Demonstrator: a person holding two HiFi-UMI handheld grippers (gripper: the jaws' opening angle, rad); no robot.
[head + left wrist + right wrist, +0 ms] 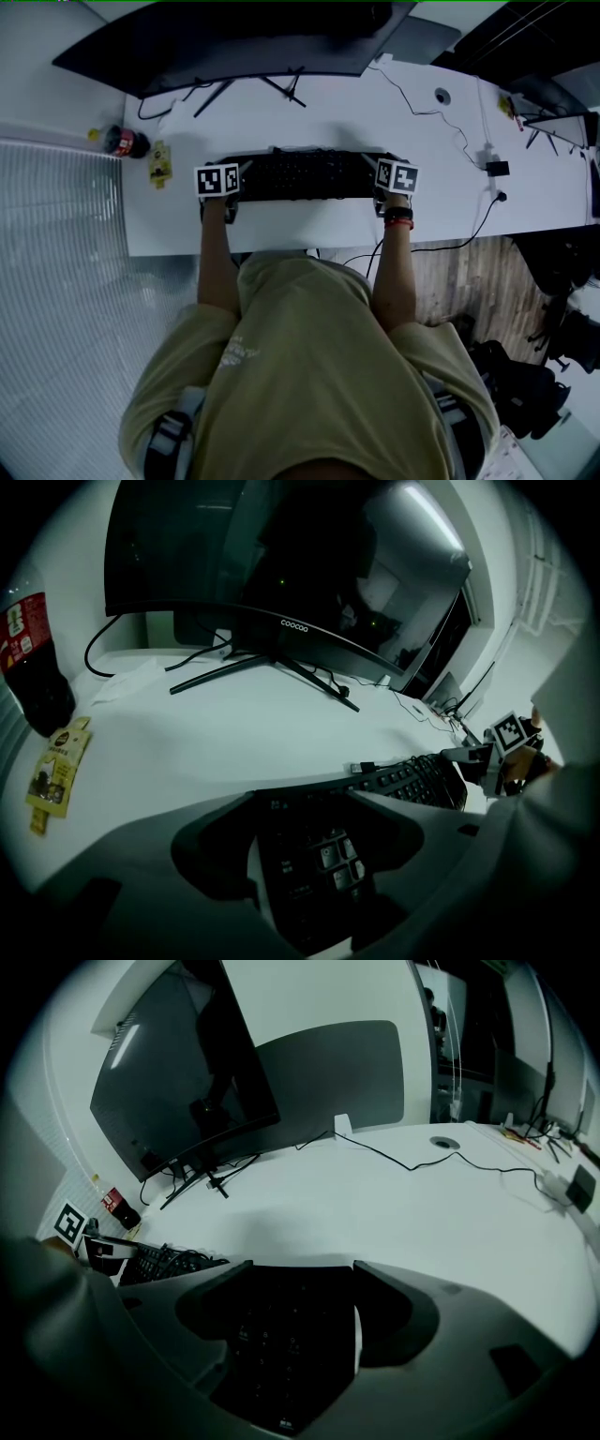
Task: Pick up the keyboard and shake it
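Note:
A black keyboard [305, 175] lies crosswise over the white desk [281, 230], in front of the monitor. My left gripper [223, 187] is at its left end and my right gripper [389, 187] at its right end. In the left gripper view the keyboard [412, 778] runs off to the right, and its near end fills the gap of the left gripper [305, 803]. In the right gripper view the other end of the keyboard [281, 1335] sits dark between the jaws of the right gripper [302, 1274]. Both grippers look shut on it. I cannot tell whether it is clear of the desk.
A wide curved monitor [234, 42] on a spread-leg stand stands behind the keyboard. A cola bottle [124, 142] and a yellow snack packet [160, 164] lie at the desk's left edge. Cables and a black adapter [497, 169] trail over the right side.

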